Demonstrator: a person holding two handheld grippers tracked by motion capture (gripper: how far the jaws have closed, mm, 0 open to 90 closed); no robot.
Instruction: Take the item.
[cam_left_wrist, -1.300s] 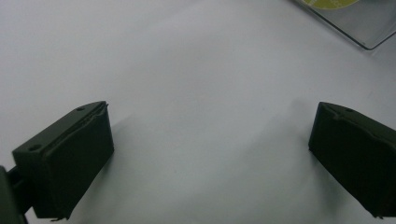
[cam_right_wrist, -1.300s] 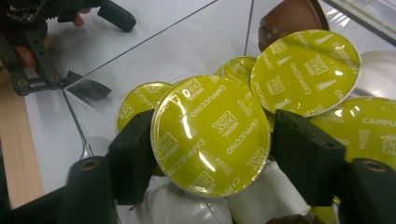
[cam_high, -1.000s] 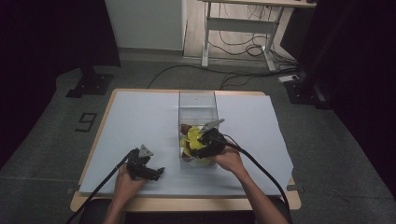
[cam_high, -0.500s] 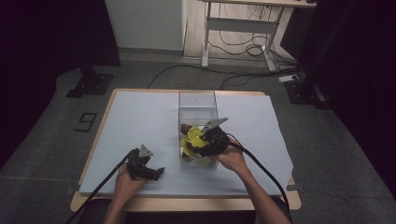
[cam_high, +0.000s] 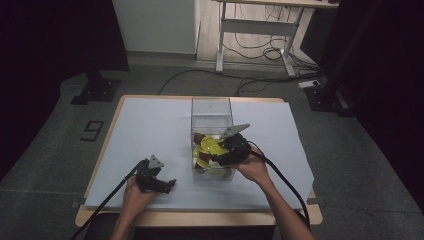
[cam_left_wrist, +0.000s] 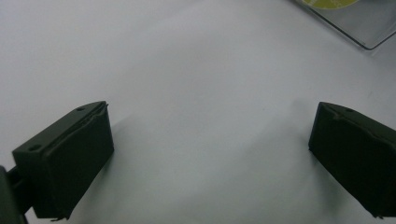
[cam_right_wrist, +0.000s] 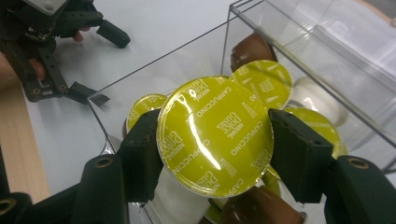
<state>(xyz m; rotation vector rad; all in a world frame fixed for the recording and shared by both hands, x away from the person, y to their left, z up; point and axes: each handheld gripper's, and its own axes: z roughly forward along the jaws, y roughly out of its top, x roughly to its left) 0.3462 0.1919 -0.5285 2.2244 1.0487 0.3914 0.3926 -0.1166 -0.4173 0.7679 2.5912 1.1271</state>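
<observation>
Pod pinched in clear box, mid-table.

Table (cam_high: 150, 125) bare but for box (cam_high: 212, 107) of pods; right gripper (cam_right_wrist: 215, 154) clamped on green-lidded pod (cam_right_wrist: 215, 135) above heap, several left inside; left gripper (cam_left_wrist: 210, 154) spread wide, idle, empty.

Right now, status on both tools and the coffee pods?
Right tool shut on a yellow-lidded pod over the clear box. Left tool open on the table. Nothing blocking.

"NESCAFÉ Dolce Gusto" and "CAPPUCCINO" repeated across yellow-green foil lid of capsule (cam_right_wrist: 215, 135), same print on neighbouring capsule lid (cam_right_wrist: 261, 84), digit "9" marked on floor (cam_high: 92, 130) left of table
</observation>
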